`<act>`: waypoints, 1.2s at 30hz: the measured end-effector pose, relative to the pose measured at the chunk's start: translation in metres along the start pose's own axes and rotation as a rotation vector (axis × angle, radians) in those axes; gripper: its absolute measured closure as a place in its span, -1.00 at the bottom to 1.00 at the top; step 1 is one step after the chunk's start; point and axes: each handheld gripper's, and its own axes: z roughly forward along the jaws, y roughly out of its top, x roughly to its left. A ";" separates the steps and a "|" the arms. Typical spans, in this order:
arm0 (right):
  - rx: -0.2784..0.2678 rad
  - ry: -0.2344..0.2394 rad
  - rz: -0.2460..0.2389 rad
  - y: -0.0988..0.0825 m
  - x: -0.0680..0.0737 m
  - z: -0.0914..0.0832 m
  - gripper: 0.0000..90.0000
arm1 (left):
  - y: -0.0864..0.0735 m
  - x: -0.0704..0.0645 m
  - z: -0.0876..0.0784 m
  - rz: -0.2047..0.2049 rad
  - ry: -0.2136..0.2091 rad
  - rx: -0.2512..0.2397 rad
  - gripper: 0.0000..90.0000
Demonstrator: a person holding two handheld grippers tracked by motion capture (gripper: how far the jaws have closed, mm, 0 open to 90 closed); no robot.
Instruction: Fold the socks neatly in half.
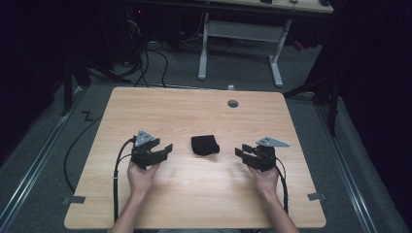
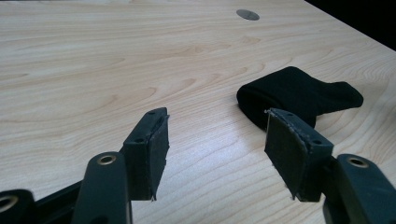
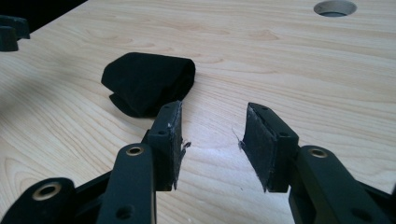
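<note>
Pale wood surface [image 1: 194, 204] carries no readable writing; a folded black cloth [image 1: 204, 144] lies at its middle, between my left fingers [image 1: 165, 148] and right fingers [image 1: 242, 151], both spread open, empty.

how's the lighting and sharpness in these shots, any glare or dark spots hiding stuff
High view: the table is evenly lit with a faint sheen, the room behind falls into near black, and the black cloth shows no detail. Left gripper view: sharp wood grain, cloth a flat dark mass with few folds readable. Right gripper view: crisp too, soft shadow under the cloth, dark corner at top left.
</note>
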 end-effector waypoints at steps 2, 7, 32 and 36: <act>0.002 -0.005 -0.002 -0.002 -0.002 -0.002 0.26 | -0.004 0.003 -0.001 -0.013 0.001 -0.001 -0.11; 0.002 -0.022 0.019 -0.006 -0.009 -0.006 0.26 | -0.007 0.007 -0.002 -0.019 0.010 0.019 -0.11; 0.068 -0.144 0.056 -0.033 -0.042 -0.027 0.26 | -0.022 0.027 0.004 -0.097 0.048 0.105 -0.12; 0.084 -0.172 0.046 -0.034 -0.044 -0.027 0.25 | -0.023 0.028 0.006 -0.093 0.063 0.112 -0.12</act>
